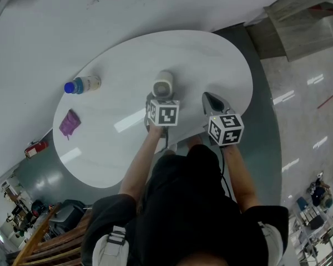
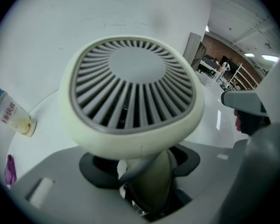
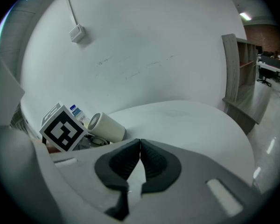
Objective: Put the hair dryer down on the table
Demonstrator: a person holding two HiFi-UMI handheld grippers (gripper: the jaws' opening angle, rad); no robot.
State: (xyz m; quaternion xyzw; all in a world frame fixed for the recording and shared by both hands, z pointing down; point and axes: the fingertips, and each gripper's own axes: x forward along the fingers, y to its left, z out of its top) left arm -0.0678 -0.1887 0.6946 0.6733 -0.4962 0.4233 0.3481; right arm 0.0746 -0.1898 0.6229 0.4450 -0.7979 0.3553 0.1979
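A cream hair dryer (image 1: 163,84) lies with its barrel on the white oval table (image 1: 211,60), nozzle pointing away from me. In the left gripper view its grey rear grille (image 2: 130,92) fills the picture. The handle (image 2: 151,190) runs down between the jaws, with a grey cord across it. My left gripper (image 2: 147,171) is open, its dark pads standing a little off the handle on both sides. In the head view the left gripper (image 1: 154,105) sits right behind the dryer. My right gripper (image 3: 140,146) is shut on nothing, hovering at the dryer's (image 3: 107,126) right, over the table's near edge (image 1: 212,101).
A bottle with a blue cap (image 1: 83,85) lies at the table's left, also in the left gripper view (image 2: 11,115). A purple cloth (image 1: 70,123) lies nearer the left edge. A white wall runs behind the table, and a wooden shelf (image 3: 238,73) stands to the right.
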